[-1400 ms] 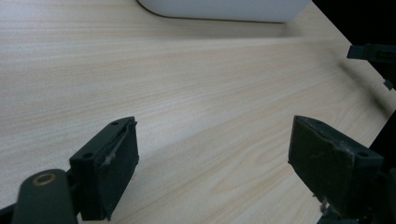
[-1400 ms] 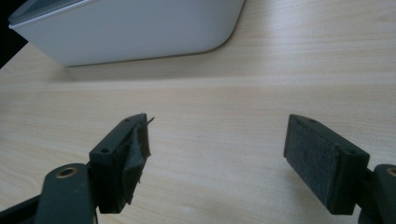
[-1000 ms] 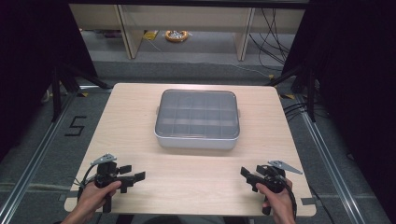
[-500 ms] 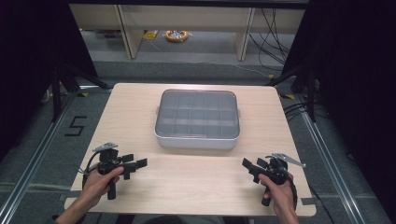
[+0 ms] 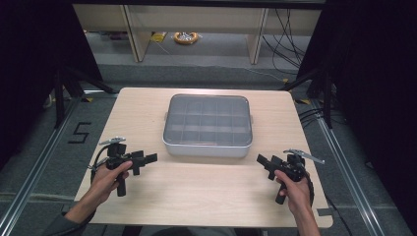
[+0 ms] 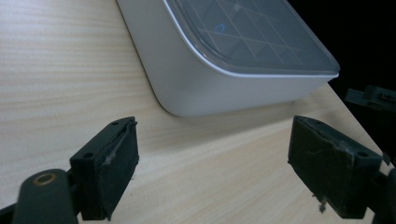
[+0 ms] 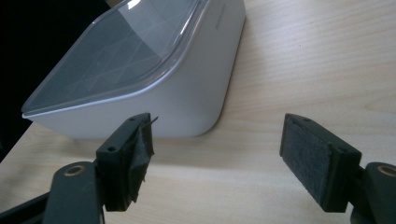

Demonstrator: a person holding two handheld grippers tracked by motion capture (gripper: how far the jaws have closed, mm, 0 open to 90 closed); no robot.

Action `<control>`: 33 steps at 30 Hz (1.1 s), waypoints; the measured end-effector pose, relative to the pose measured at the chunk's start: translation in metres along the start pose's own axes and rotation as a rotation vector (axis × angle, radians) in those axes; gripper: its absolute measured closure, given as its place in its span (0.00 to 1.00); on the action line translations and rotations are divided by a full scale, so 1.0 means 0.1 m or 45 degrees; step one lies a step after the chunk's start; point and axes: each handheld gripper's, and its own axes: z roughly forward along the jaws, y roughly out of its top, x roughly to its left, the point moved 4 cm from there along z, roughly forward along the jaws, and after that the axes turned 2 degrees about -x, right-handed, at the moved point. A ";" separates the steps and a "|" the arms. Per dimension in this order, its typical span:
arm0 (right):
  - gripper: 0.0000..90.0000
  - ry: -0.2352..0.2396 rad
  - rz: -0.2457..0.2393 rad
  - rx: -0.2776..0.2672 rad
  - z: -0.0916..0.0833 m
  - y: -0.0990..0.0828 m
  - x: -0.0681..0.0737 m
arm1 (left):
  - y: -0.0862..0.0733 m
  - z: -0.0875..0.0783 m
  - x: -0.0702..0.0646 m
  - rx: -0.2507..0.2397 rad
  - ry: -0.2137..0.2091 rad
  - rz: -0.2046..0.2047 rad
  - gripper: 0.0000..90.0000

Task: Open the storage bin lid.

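A white box (image 5: 207, 126) with a clear lid over a grid of compartments sits in the middle of the wooden table (image 5: 206, 196). My left gripper (image 5: 145, 161) hovers near the box's front left corner, open, nothing between its pads. My right gripper (image 5: 264, 164) is off the front right corner, also open and empty. In the left gripper view the box (image 6: 219, 60) lies ahead between the spread jaws of the left gripper (image 6: 212, 172). In the right gripper view the box (image 7: 154, 70) lies ahead to the left of the right gripper (image 7: 219, 163).
The table's front edge (image 5: 206, 227) is close behind both hands. Dark curtains flank the table. A shelf unit (image 5: 192, 19) and cables (image 5: 290, 29) stand on the floor beyond the far edge. Bare wood lies between the grippers.
Both grippers have moved forward and slightly inward toward the box's front corners. Both stay open. The box has not moved.
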 end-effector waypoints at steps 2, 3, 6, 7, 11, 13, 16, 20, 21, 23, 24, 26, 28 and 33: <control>0.30 0.001 0.142 0.034 -0.01 0.03 0.10 | 0.05 0.01 0.02 0.005 -0.003 -0.003 0.17; 0.30 0.000 0.113 0.027 0.02 0.05 0.09 | 0.06 0.01 0.04 0.024 0.006 0.015 0.17; 0.31 0.005 0.111 0.024 0.03 0.11 0.10 | 0.09 0.06 0.03 -0.005 0.007 -0.020 0.17; 0.31 0.005 0.120 0.019 0.05 0.16 0.11 | 0.11 0.06 0.05 0.012 0.008 -0.006 0.17; 0.30 0.047 0.027 -0.046 0.10 0.25 0.07 | 0.15 0.10 0.05 -0.012 0.010 -0.031 0.17; 0.28 0.059 0.013 -0.040 0.14 0.27 0.08 | 0.18 0.10 0.06 0.005 0.014 -0.016 0.18; 0.24 0.079 0.011 -0.055 0.20 0.34 0.08 | 0.25 0.15 0.06 0.004 0.009 -0.011 0.18; 0.24 0.063 0.044 -0.039 0.24 0.39 0.12 | 0.31 0.18 0.04 -0.019 0.004 -0.021 0.18; 0.25 0.066 0.051 -0.038 0.26 0.41 0.14 | 0.34 0.19 0.04 -0.011 -0.001 -0.007 0.19; 0.26 0.066 -0.017 -0.062 0.32 0.47 0.11 | 0.38 0.22 0.03 -0.030 -0.004 -0.019 0.20; 0.26 0.062 0.038 -0.046 0.32 0.48 0.14 | 0.40 0.23 0.03 -0.022 -0.006 0.002 0.20; 0.26 0.068 0.027 -0.048 0.36 0.53 0.15 | 0.43 0.25 0.03 -0.023 -0.010 0.009 0.22; 0.27 0.041 -0.012 -0.053 0.40 0.57 0.14 | 0.45 0.29 0.03 -0.031 -0.010 -0.009 0.23; 0.29 0.022 0.043 -0.042 0.48 0.69 0.13 | 0.52 0.35 0.09 -0.046 0.020 -0.009 0.24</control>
